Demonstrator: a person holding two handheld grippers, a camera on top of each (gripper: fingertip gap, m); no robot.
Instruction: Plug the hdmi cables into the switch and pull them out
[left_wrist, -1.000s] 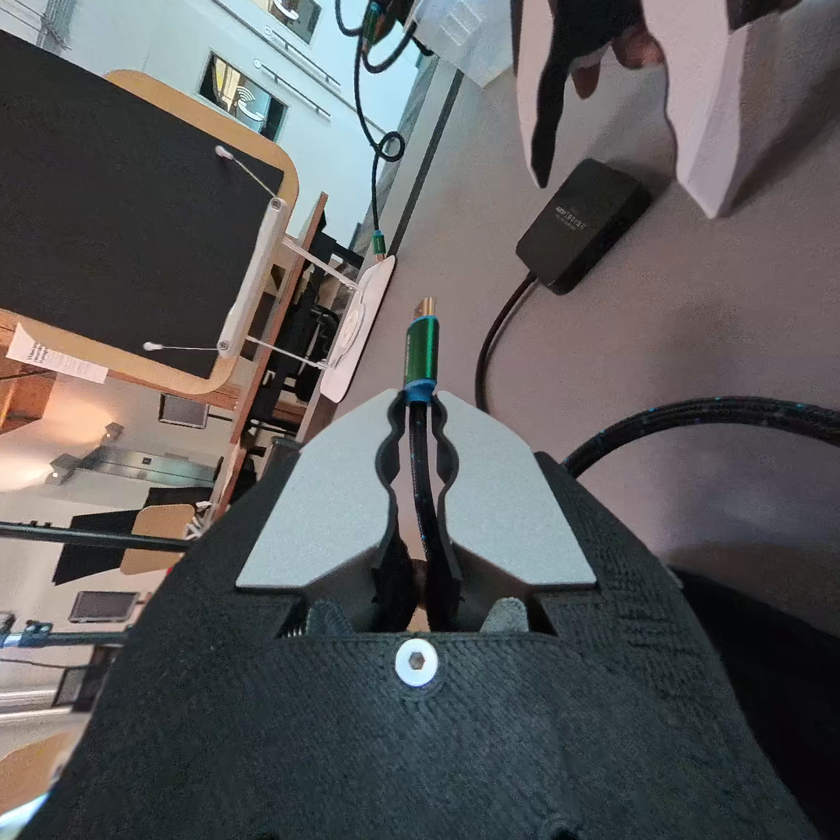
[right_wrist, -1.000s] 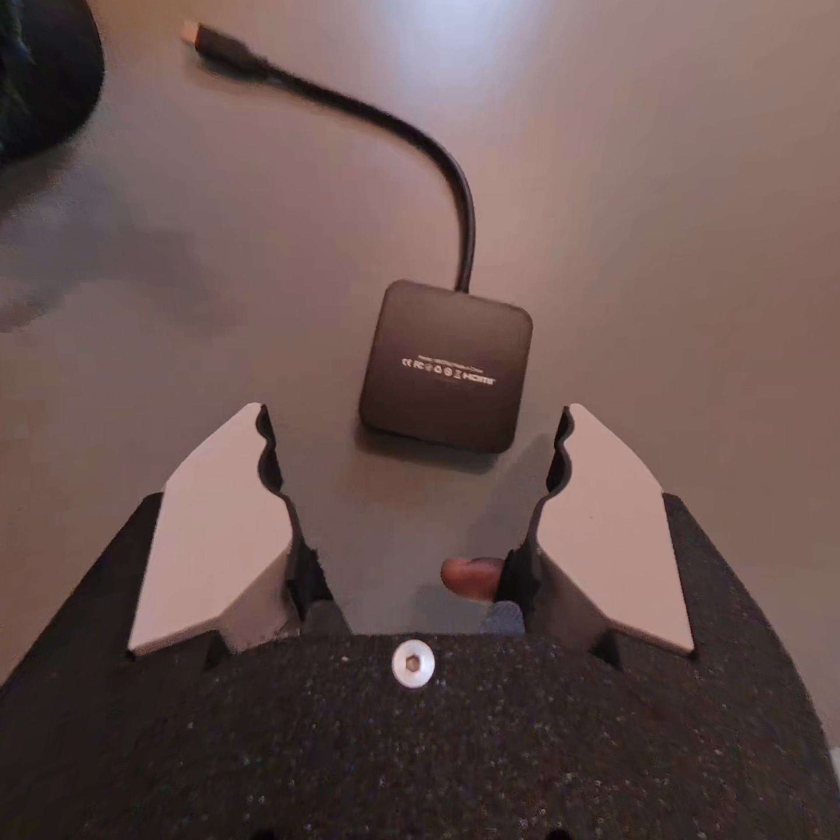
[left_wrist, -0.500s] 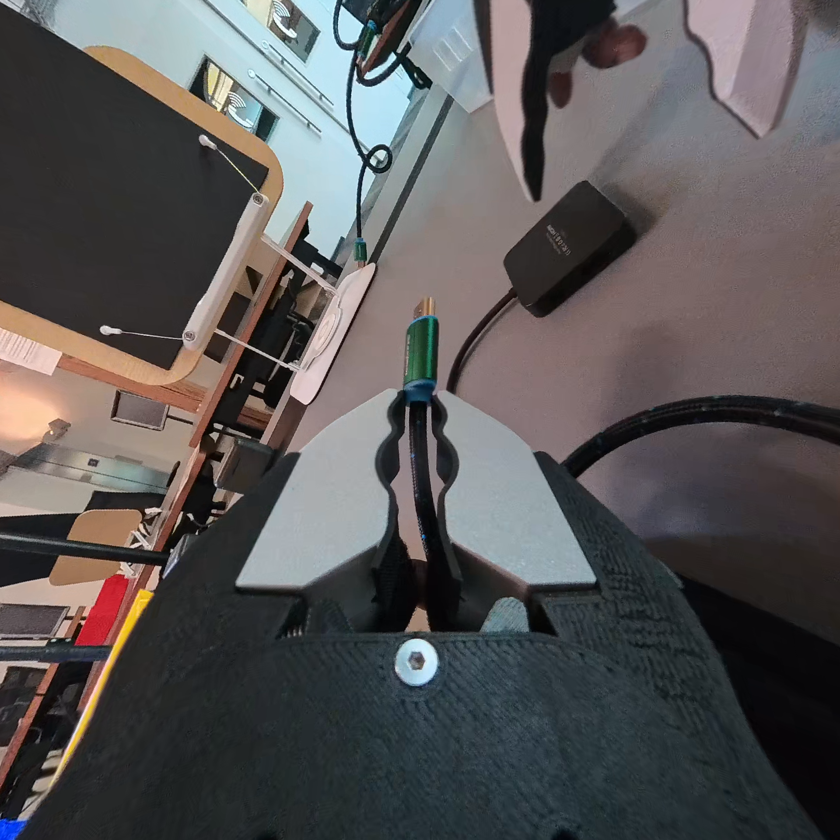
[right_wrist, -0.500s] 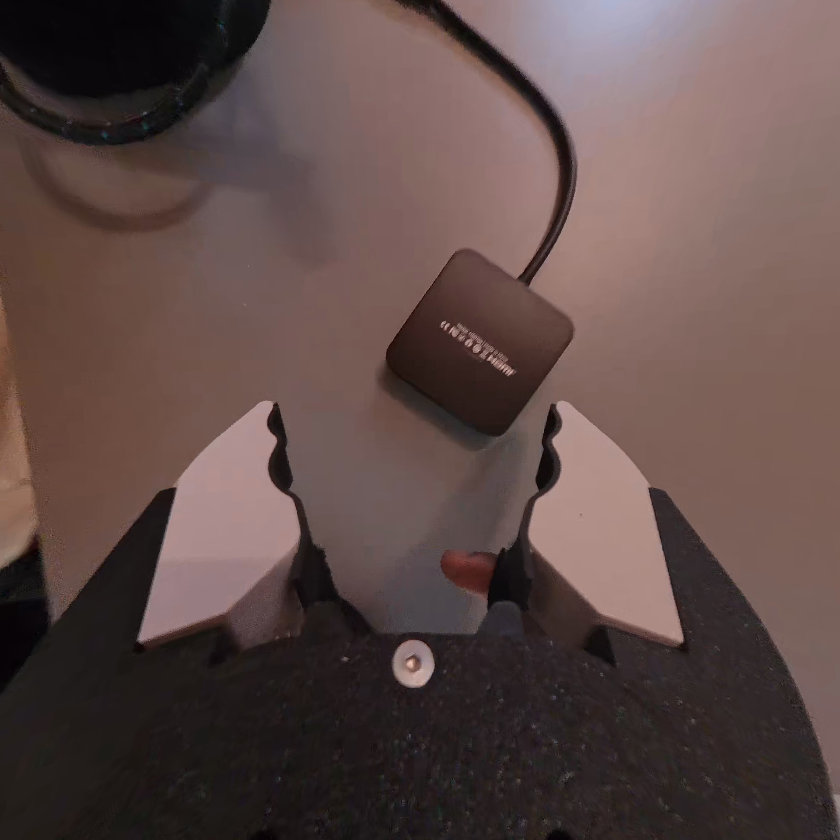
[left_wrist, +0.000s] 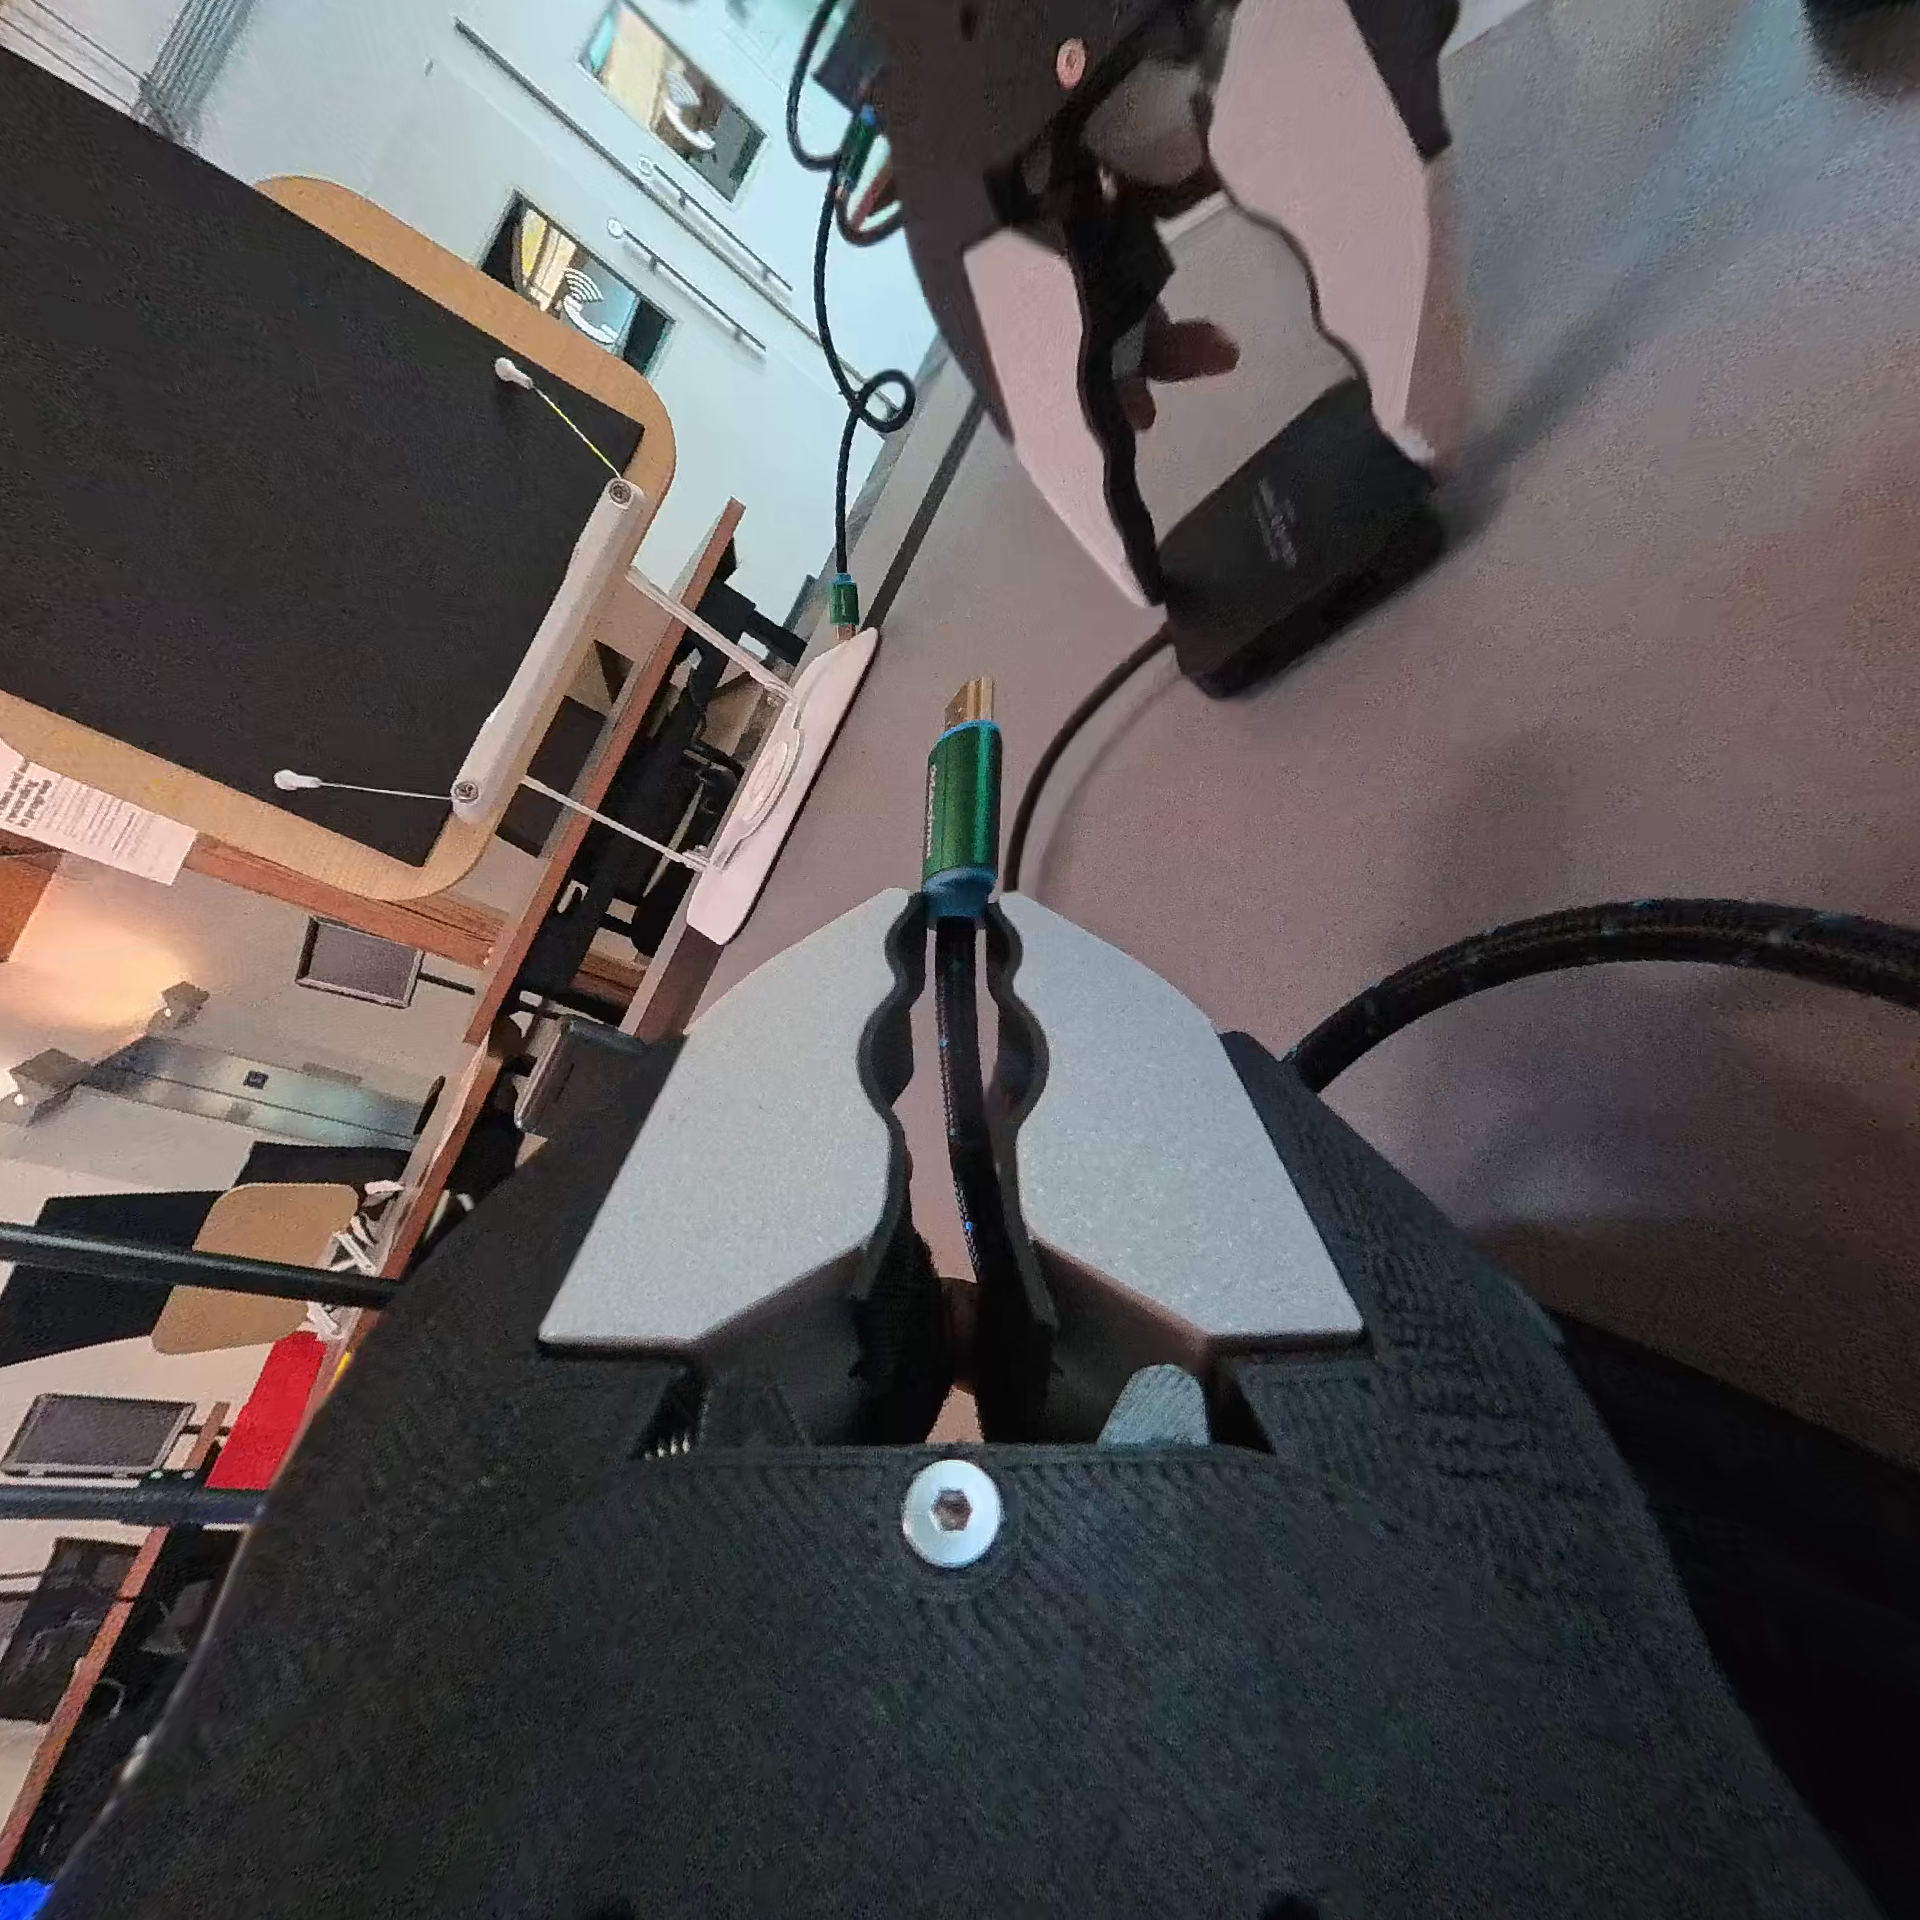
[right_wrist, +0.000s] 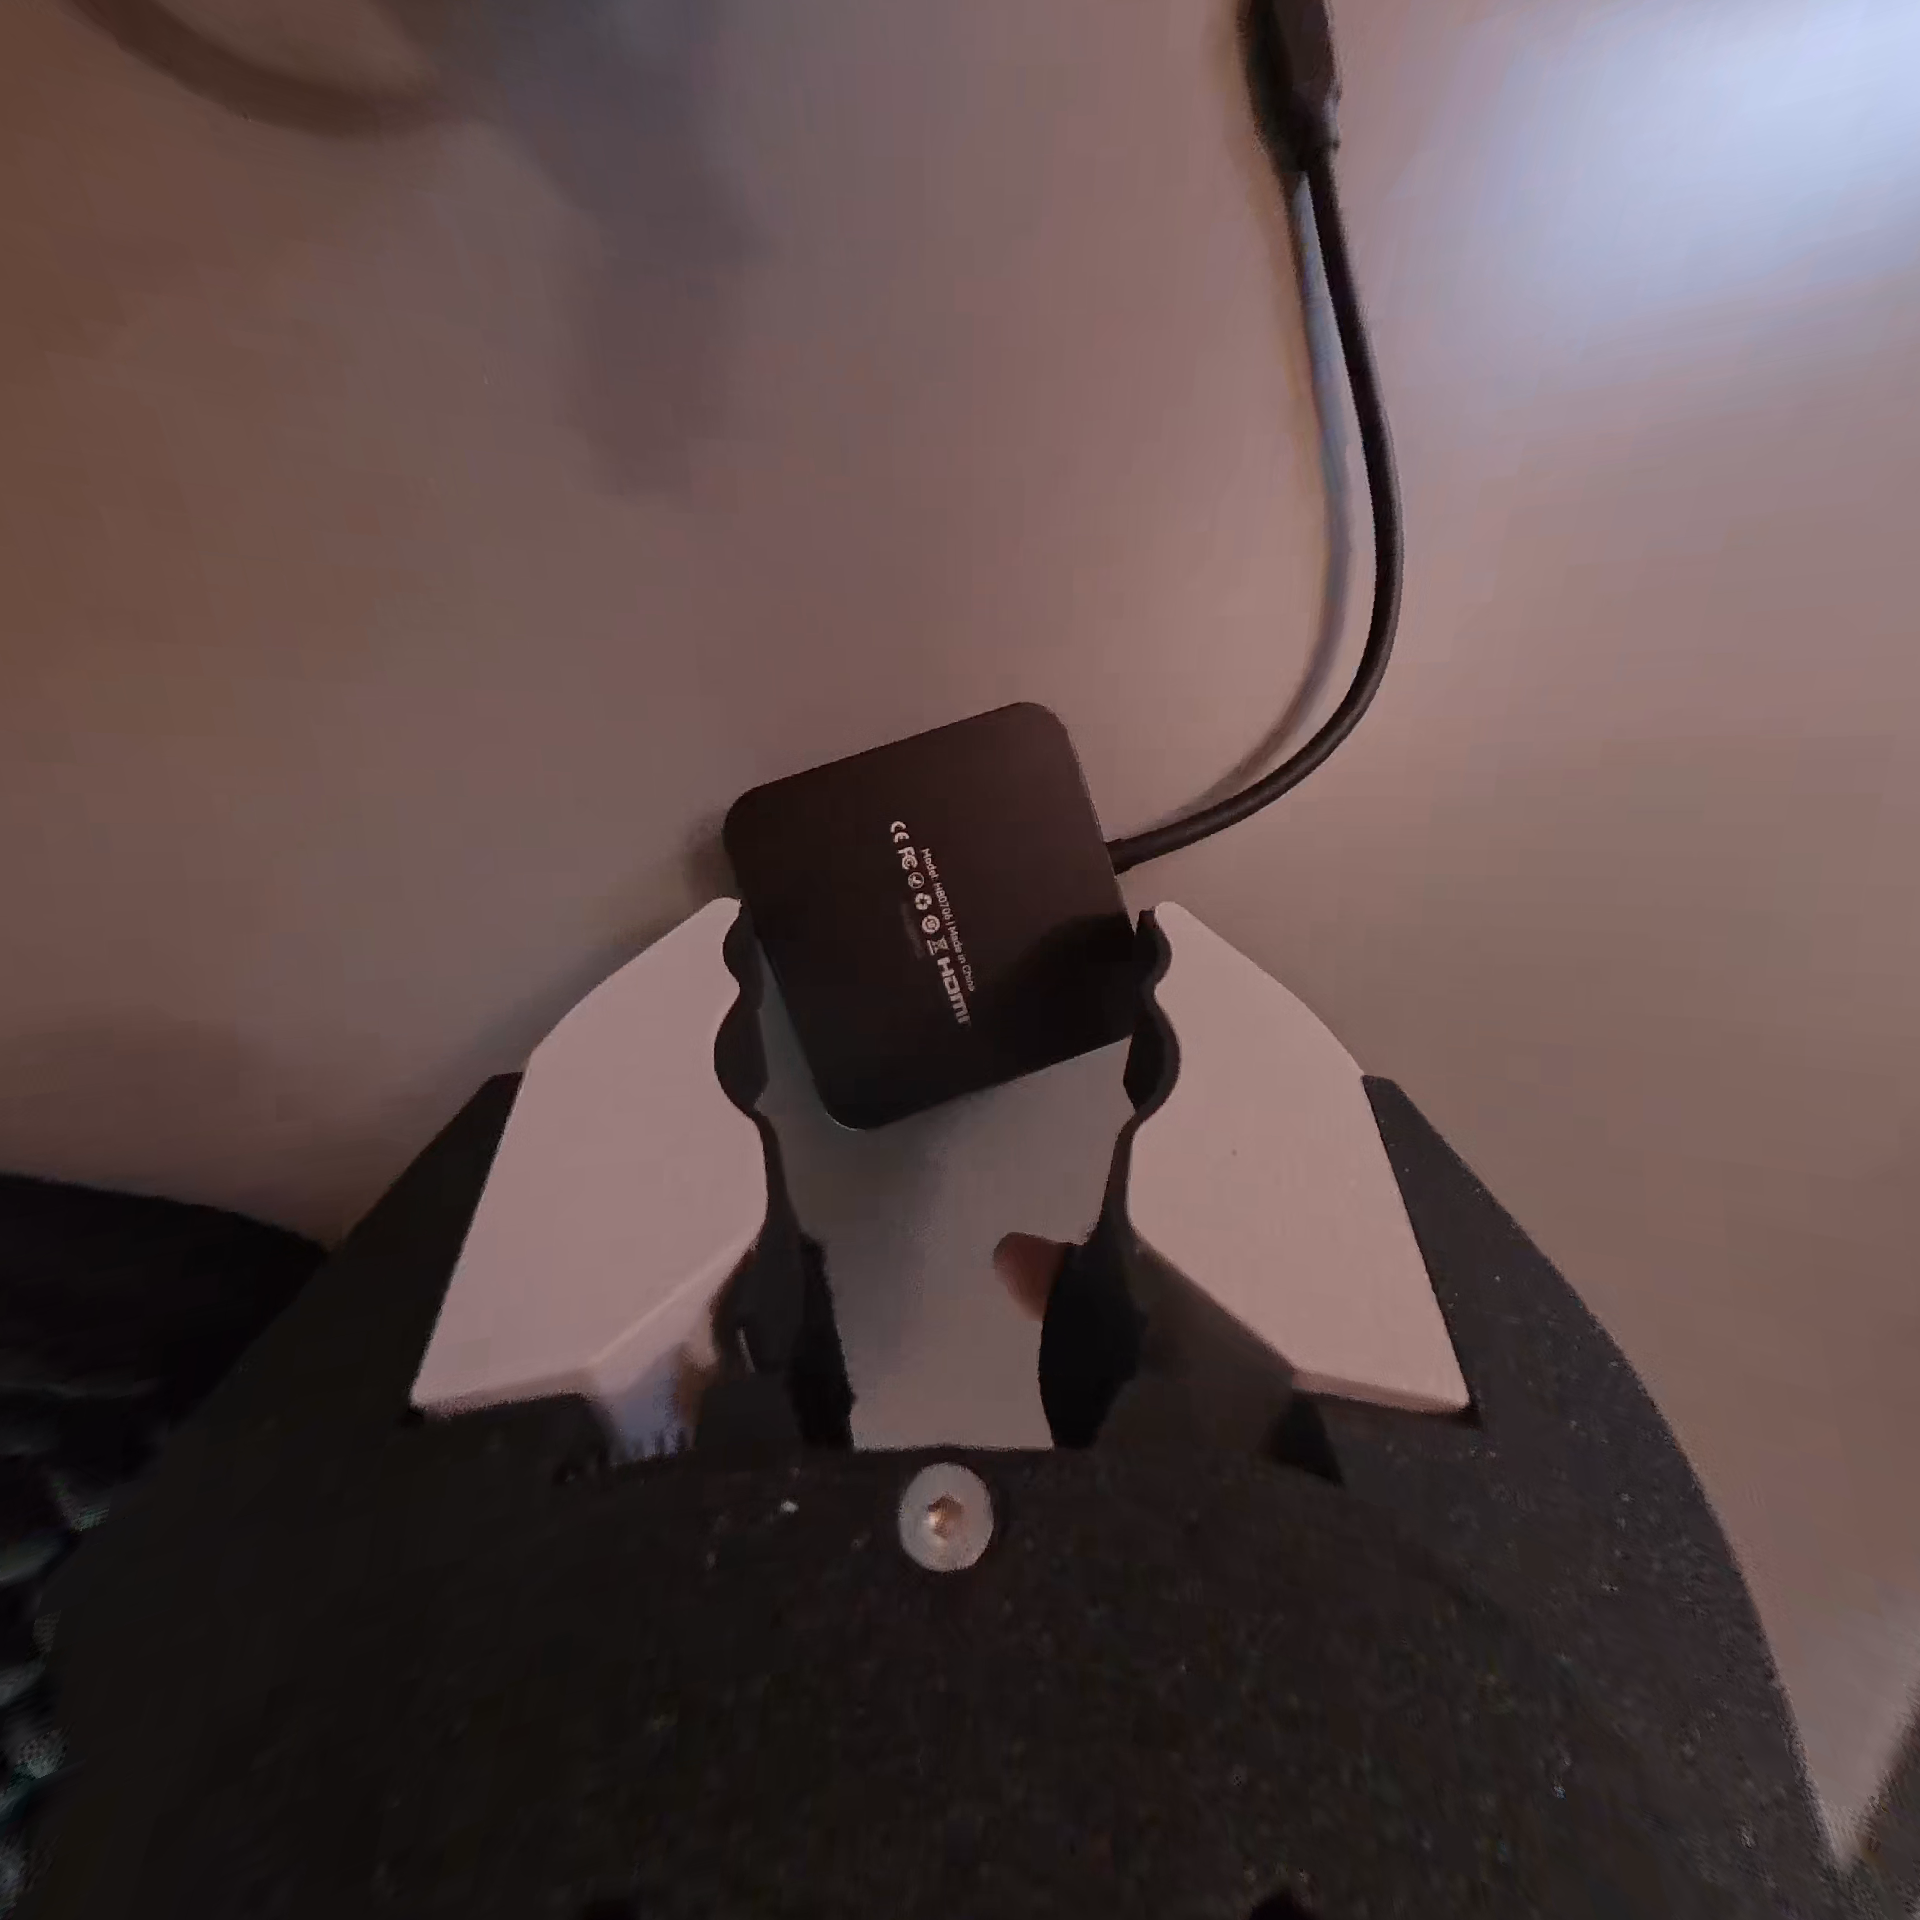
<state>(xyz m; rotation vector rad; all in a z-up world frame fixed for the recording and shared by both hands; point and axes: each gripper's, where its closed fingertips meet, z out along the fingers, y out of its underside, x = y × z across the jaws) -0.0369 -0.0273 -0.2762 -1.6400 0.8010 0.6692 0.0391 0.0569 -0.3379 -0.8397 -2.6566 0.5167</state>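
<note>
Currently, your workspace is a grey tabletop (left_wrist: 1558, 935) that carries the task items. Your right tongs (right_wrist: 940, 914) stand wide open over it, one finger on each side of the switch (right_wrist: 925, 914); whether the fingers touch its edges cannot be told. The left wrist view shows the same right tongs (left_wrist: 1268, 488) lowered around the switch (left_wrist: 1299, 540), which lies flat on the tabletop.

Your left tongs (left_wrist: 956, 914) are closed on a black braided hdmi cable (left_wrist: 961, 1091), gripping it just behind the connector. The green plug (left_wrist: 961, 800) projects forward beyond the fingertips, held above the tabletop and well apart from the switch. The rest of the braided cable curves away to the right behind the tongs.

A thin black lead (right_wrist: 1351, 623) leaves one side of the switch and runs across the tabletop. A second green plug (left_wrist: 844, 600) hangs on a cable near the far edge of the tabletop.
</note>
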